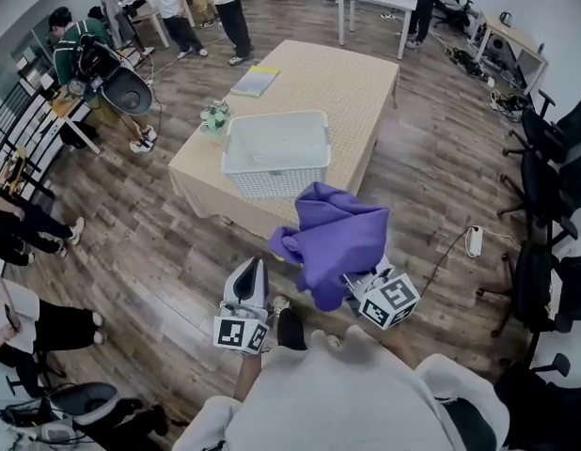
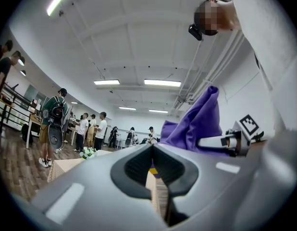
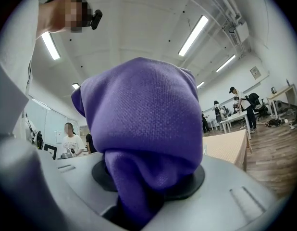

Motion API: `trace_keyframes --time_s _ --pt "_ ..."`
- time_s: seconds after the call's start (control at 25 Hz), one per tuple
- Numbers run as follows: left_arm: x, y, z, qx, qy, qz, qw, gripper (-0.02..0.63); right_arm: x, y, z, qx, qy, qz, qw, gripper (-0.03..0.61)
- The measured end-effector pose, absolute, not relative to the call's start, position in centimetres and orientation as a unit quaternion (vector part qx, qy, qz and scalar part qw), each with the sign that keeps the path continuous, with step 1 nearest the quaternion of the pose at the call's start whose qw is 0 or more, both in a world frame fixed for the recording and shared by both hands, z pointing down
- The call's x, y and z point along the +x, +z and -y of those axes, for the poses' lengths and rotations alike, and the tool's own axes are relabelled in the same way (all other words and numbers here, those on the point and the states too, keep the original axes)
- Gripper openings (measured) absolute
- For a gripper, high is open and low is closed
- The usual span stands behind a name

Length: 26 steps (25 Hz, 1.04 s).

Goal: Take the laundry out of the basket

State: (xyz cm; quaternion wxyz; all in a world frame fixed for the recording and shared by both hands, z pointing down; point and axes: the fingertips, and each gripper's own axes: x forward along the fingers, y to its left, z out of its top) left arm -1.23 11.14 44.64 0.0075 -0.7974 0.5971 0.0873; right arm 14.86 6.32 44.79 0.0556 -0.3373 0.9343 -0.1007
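A white laundry basket stands on the near end of a beige-covered table; I see nothing inside it. A purple cloth hangs in the air in front of the table, bunched over my right gripper, which is shut on it. In the right gripper view the purple cloth fills the space between the jaws and hides the fingertips. My left gripper is beside it to the left, apart from the cloth, pointing at the table. Its jaws are shut with nothing between them.
A small potted plant and a flat book lie on the table behind the basket. Several people stand at the far left and back. Office chairs line the right side, and a power strip lies on the wooden floor.
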Motion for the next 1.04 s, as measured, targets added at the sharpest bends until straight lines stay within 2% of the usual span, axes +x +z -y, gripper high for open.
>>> trace_keyframes --time_s 0.48,1.04 --pt "2.5 43.2 -13.9 -0.800 0.097 -0.591 0.024 0.011 17.8 44.5 -9.6 -0.337 -0.093 -0.935 0.059 0.173" --pt "2.2 42.9 -14.1 -0.805 0.095 -0.585 0.032 0.011 18.0 44.8 -9.4 -0.353 -0.090 -0.929 0.062 0.173"
